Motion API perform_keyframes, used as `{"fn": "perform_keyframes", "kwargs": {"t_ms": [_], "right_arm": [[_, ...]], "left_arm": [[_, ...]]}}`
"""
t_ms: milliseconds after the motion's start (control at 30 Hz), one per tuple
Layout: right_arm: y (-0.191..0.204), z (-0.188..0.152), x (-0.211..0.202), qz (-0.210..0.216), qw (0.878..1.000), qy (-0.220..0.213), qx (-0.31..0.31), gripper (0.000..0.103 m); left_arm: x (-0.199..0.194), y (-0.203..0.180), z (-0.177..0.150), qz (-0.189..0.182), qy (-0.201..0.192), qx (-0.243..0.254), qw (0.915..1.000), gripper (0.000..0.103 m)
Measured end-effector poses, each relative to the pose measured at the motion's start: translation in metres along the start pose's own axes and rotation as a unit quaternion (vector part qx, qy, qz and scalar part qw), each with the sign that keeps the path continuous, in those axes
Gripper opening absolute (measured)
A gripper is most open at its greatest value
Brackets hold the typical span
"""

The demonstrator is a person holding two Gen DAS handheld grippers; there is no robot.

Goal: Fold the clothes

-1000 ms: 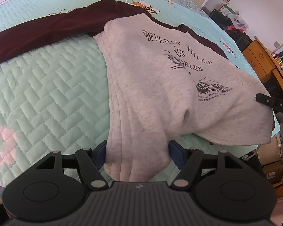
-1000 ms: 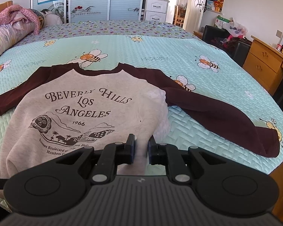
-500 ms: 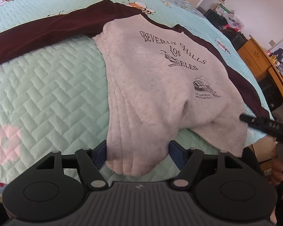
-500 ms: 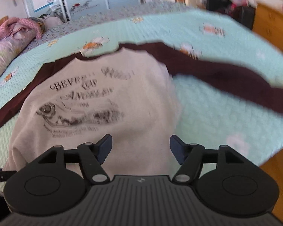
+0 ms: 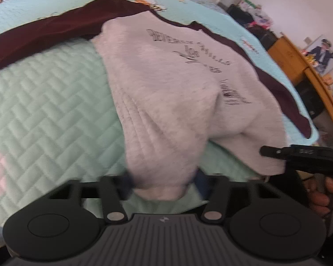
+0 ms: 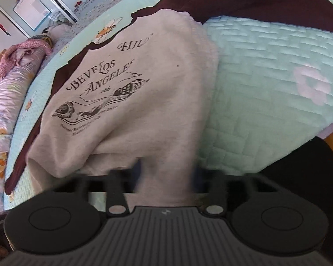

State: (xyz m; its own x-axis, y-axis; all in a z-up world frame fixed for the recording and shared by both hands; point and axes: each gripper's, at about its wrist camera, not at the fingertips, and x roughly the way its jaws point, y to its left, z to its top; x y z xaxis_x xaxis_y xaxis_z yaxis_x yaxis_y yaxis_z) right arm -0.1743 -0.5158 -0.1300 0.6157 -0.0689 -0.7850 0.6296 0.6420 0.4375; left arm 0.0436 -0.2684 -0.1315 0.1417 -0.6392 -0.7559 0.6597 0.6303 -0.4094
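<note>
Left wrist: each hand-held gripper [image 5: 164,184] [image 6: 166,177] has just been closing, clamped on grey sweatshirt [image 5: 166,88] hem.

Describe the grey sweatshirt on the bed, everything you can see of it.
The sweatshirt has a grey fleece-like body, dark maroon sleeves spread sideways, and a black chest print reading Los Angeles. It lies front up on the mint quilted bedspread, its hem bunched and pulled toward the bed's edge. The left gripper and right gripper each have a hem corner between closing jaws.
</note>
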Motion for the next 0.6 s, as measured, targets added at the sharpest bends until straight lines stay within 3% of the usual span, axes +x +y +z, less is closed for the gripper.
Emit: {"fn": "perform_keyframes", "kwargs": {"t_ms": [100,233,333,433,467,533,600], "right_arm": [[-0.009,0.003,-0.009,0.010,1.000,-0.008,0.013,0.010],[-0.006,0.015,-0.035,0.026,0.999,-0.043,0.009,0.008],[-0.002,0.032,-0.067,0.062,0.995,-0.074,0.018,0.008],[-0.004,0.050,-0.105,0.102,0.989,-0.101,0.034,0.008],[-0.005,0.055,-0.114,0.101,0.988,-0.110,0.034,0.008],[-0.007,0.063,-0.130,0.099,0.986,-0.128,0.033,0.011],[-0.015,0.064,-0.120,0.056,0.991,-0.118,0.038,0.020]], "left_arm": [[-0.008,-0.006,0.004,-0.018,-0.018,0.011,0.9996,0.025],[-0.039,-0.012,0.018,-0.075,-0.066,-0.003,0.9950,0.021],[-0.076,-0.002,0.035,-0.154,-0.115,-0.066,0.9791,0.021],[-0.104,0.012,0.045,-0.198,-0.144,-0.109,0.9635,0.023],[-0.108,0.017,0.045,-0.196,-0.146,-0.113,0.9631,0.024],[-0.108,0.025,0.042,-0.157,-0.145,-0.108,0.9708,0.029],[-0.099,0.030,0.035,-0.103,-0.129,-0.101,0.9811,0.033]]}}
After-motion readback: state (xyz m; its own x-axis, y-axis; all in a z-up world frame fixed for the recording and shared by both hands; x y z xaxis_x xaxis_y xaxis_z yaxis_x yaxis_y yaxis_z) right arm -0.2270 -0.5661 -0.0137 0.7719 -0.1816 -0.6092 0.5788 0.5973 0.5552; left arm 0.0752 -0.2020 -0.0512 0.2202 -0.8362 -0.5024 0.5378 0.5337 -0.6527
